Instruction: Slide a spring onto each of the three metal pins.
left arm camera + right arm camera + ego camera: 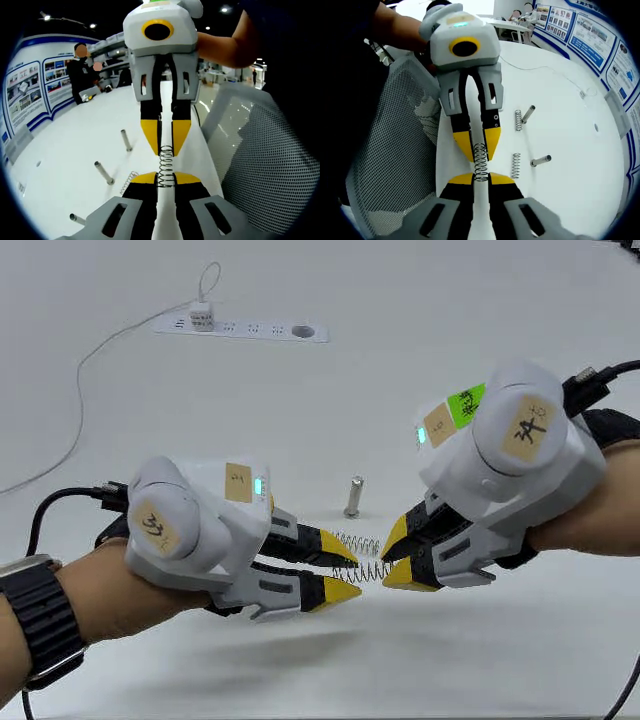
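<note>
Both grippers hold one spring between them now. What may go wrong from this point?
The spring is pinched at both ends by the left gripper and right gripper; pulling apart may stretch it, or a slipping end may fling it off. The pin stands upright nearby; a bump may tip it.

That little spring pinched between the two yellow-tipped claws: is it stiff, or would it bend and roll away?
Probably bendy: the spring is thin, open-coiled wire, bridging the left gripper and right gripper. Likely very light, being mostly air. A loose spring lies on its side on the table, so a dropped one may well roll.
</note>
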Tool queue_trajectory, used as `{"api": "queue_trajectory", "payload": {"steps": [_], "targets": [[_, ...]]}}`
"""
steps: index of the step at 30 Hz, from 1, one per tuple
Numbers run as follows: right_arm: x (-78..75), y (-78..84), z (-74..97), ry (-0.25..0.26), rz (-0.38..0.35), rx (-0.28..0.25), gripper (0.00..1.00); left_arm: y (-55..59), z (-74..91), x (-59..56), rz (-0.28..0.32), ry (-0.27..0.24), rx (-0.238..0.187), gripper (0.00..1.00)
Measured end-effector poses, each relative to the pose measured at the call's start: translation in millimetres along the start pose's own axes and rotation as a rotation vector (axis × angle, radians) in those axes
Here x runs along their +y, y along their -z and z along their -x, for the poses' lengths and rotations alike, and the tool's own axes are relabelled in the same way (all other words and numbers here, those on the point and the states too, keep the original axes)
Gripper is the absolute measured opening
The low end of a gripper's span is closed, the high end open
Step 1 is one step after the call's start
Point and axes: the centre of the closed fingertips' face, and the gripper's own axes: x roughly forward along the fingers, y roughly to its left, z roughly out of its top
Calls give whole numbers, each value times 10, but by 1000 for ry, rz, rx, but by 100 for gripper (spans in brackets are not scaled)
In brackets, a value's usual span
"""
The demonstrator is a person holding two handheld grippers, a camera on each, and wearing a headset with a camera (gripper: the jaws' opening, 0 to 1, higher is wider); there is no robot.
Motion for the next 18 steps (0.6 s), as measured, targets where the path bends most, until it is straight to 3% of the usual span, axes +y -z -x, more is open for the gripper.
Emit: {"api": "queue_trajectory", "payload": {"steps": [11, 18], "targets": [[33, -21, -3, -3, -22, -24, 12, 12, -6, -48, -4, 15, 11, 11], [61, -6, -67, -7, -38, -27, 16, -67, 13, -40, 5, 10, -22, 11]]}}
